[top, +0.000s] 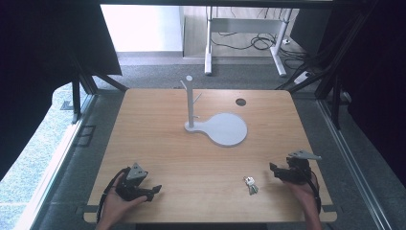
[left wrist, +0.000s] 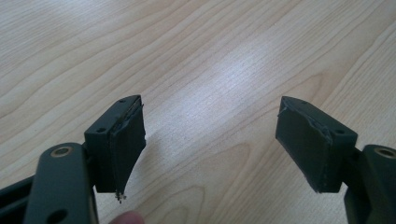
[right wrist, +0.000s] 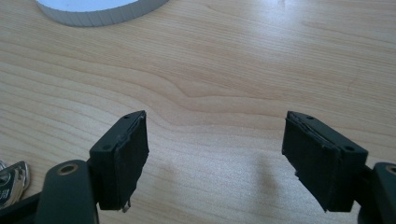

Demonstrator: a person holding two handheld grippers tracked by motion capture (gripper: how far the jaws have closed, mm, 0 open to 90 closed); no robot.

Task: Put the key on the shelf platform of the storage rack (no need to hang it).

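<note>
From the high view, a wooden table (top: 158, 139) carries a white stand (top: 218, 125) near the middle toward the far edge: a round flat base with an upright post bearing short pegs. A small dark hole (top: 241, 102) sits in the tabletop close to the far edge, right of the post. A bunch of keys (top: 250, 185) lies flat near the near edge, right of centre. The left claw (top: 154, 190) rests by the near left corner, held in a hand (top: 114, 203), its jaws pointing toward the middle of the near edge. The right claw (top: 274, 170) sits by the near right corner in the other hand (top: 305, 195), just beside the keys but apart from them, jaws aimed leftward.

In the left gripper view, the left claw (left wrist: 210, 144) stands spread wide over bare wood grain, nothing between its pads, and a fingertip (left wrist: 127, 218) shows at the bottom edge.

In the right gripper view, the right claw (right wrist: 215, 158) is likewise spread wide and holds nothing. The keys (right wrist: 13, 181) peek in at the lower left edge, outside the jaws, and the rim of the white stand (right wrist: 100, 13) shows at the top left.
</note>
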